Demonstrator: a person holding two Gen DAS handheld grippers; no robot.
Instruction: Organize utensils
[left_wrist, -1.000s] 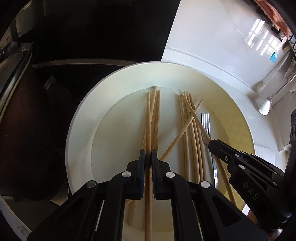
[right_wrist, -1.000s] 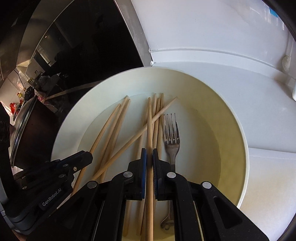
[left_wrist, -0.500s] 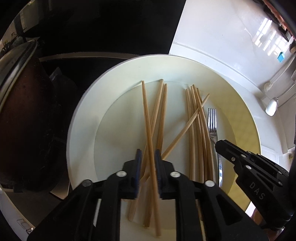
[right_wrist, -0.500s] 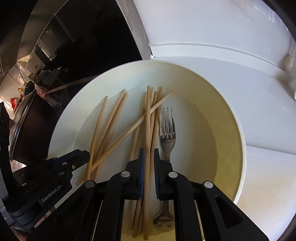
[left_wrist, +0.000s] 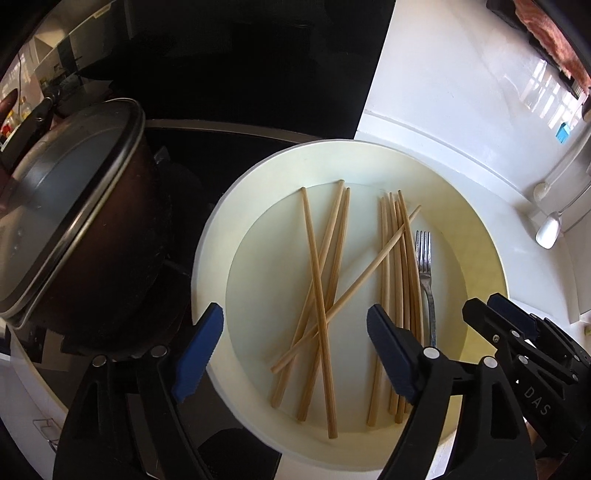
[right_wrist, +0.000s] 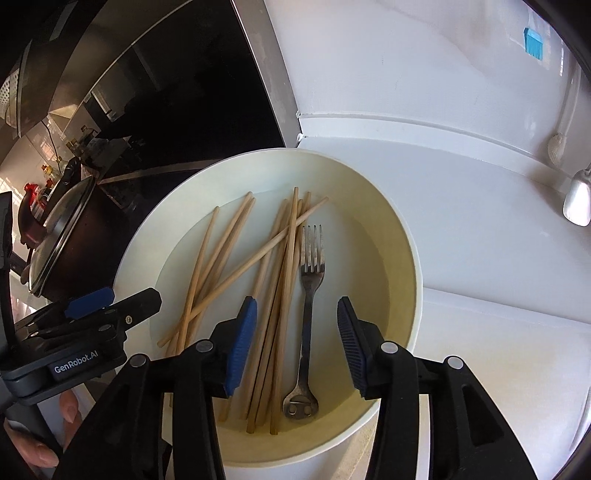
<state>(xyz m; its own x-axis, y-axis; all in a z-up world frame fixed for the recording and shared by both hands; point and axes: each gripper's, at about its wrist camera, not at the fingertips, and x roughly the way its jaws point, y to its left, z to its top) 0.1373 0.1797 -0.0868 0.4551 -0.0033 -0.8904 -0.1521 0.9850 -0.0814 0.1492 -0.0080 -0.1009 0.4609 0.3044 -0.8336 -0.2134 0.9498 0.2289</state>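
Nearest, left hand-held gripper: jaws wide apart and just opened further, nothing between the pads, hanging above the near side of the bowl. Right hand-held gripper: jaws also just opened, about half apart, empty, above the fork handle and the bundle of chopsticks beside it. At the lower left of the right wrist view, some fingertips of the person on the left tool.

Below both, a wide cream bowl on the white worktop. Inside it, wooden chopsticks in 2 loose groups: 3 crossed ones on the left, a straighter bundle on the right, and 1 long stick lying slantwise over both groups. Metal fork flat on the bowl floor, just beside the right bundle, tines pointing away.

Further left, a dark pot with a glass lid on the black cooktop. Far right, a white spoon on the worktop.

Step in hand, as judged: release of chopsticks into the bowl, both tools now free. Next move probably: either another utensil from outside the bowl, perhaps the spoon, or straightening of the crossed sticks. Needed for the second: a low approach along 1 stick and a narrow closing on it alone, without disturbing its neighbours.
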